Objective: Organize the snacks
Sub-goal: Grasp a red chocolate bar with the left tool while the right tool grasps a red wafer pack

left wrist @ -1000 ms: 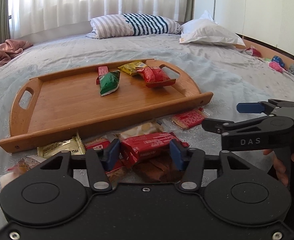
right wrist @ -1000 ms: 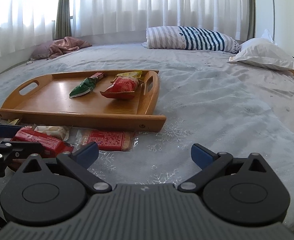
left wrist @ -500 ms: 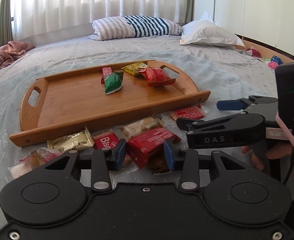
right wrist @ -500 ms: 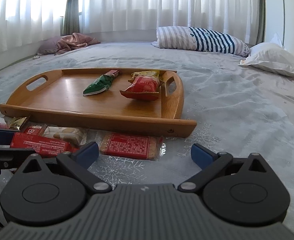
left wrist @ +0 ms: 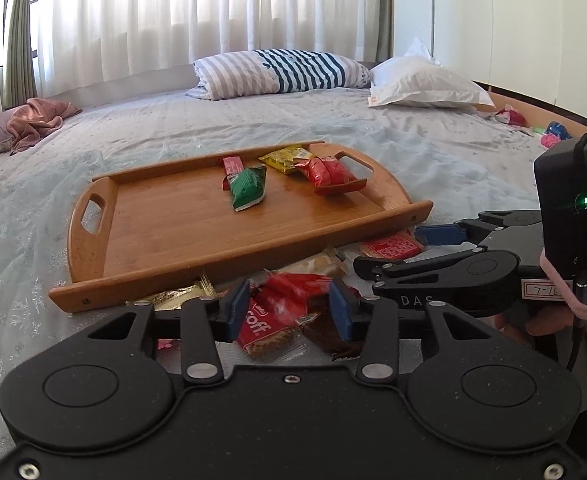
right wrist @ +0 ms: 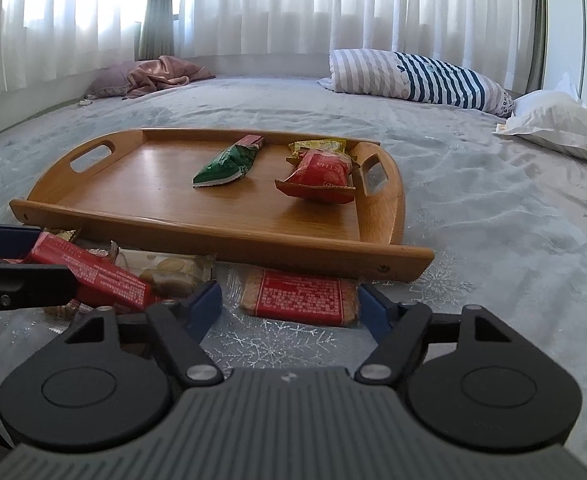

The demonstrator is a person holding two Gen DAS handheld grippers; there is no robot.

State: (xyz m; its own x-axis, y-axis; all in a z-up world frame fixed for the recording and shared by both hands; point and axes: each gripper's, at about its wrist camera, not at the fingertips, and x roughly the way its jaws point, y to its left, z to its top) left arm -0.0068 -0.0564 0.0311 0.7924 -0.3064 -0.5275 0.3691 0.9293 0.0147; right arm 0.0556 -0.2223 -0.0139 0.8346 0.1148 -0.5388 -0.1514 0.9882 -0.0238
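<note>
A wooden tray [left wrist: 253, 258] lies on the bed with a green packet [left wrist: 247, 188], a red bag [left wrist: 329, 172], a yellow packet [left wrist: 285, 156] and a small red bar on it. Loose snacks lie along its near rim. My left gripper [left wrist: 289, 310] grips a long red packet [left wrist: 289, 292], also visible from the right wrist view [right wrist: 93, 274]. Its jaws are opening slightly, but both pads still touch the packet. My right gripper [right wrist: 289, 306] is closing around a flat red cracker packet [right wrist: 299, 296] on the bedspread, with a pad on each side and not pressing.
A Biscoff packet [left wrist: 261, 328], a brown packet [left wrist: 321, 332], a gold packet [left wrist: 181, 294] and a biscuit packet [left wrist: 317, 264] lie below the tray. A striped pillow [left wrist: 281, 72], a white pillow [left wrist: 421, 84] and a pink cloth [left wrist: 37, 120] lie at the far side.
My left jaws narrowed onto the long red packet and it came up off the pile. My right gripper moved left to the flat red packet and its jaws drew in around it.
</note>
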